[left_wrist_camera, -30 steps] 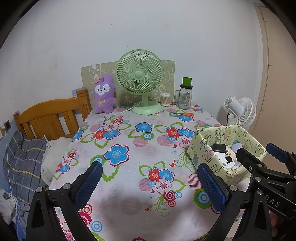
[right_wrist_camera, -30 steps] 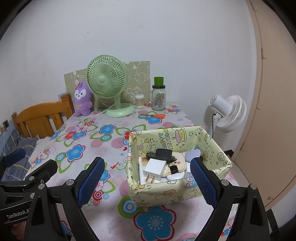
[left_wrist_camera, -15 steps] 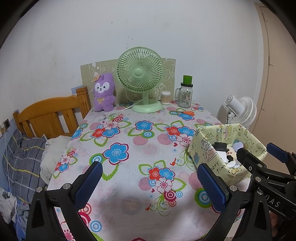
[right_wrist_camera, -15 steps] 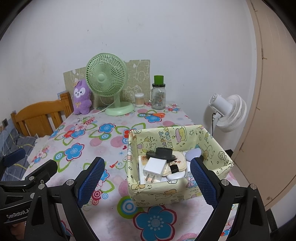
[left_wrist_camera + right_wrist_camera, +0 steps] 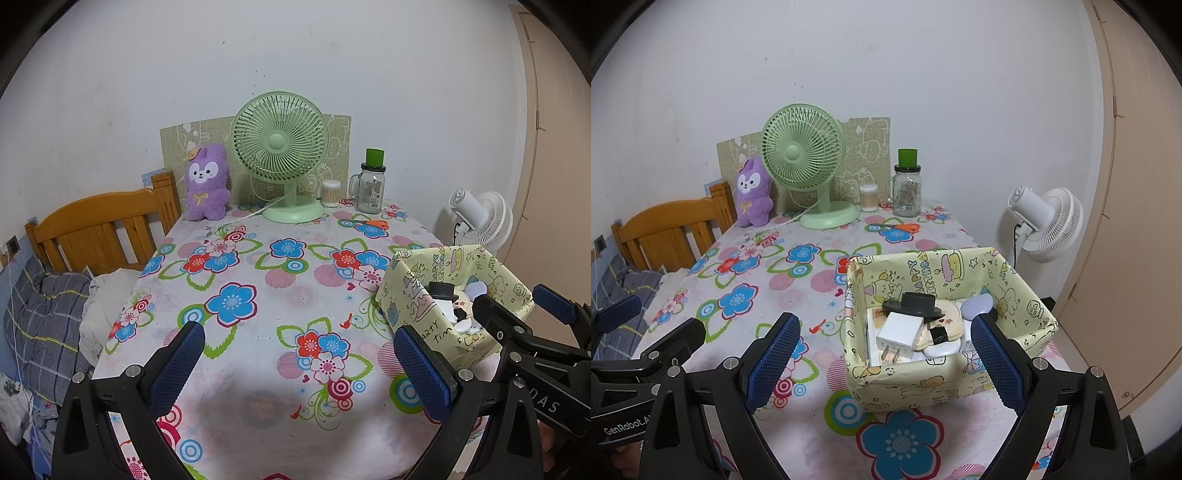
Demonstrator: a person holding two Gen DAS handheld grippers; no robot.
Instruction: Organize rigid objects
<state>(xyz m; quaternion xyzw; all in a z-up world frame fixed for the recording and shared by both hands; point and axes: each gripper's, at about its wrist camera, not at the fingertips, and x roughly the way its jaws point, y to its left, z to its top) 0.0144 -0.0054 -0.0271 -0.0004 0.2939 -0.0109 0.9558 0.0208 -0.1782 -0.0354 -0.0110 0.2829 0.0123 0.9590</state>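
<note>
A yellow cartoon-print box (image 5: 905, 380) stands on the flowered table at the near right; it also shows in the left wrist view (image 5: 410, 295). In it lie a white plug adapter (image 5: 897, 332), a black hat-shaped piece (image 5: 912, 304), a beige flat item (image 5: 951, 317) and a pale lilac piece (image 5: 977, 304). My right gripper (image 5: 884, 363) is open and empty, held above the table in front of the box. My left gripper (image 5: 299, 365) is open and empty, to the left of the box over bare tablecloth.
At the table's back stand a green desk fan (image 5: 280, 155), a purple plush toy (image 5: 207, 184), a cotton-swab tub (image 5: 330, 192) and a glass jar (image 5: 371, 188). Orange scissors (image 5: 369, 223) lie near them. A wooden headboard (image 5: 99, 229) is left, a white floor fan (image 5: 1049, 221) right.
Both grippers have drawn back and up a little from the table, so the back of the table looks slightly farther. Both stay open; nothing on the table moved.
</note>
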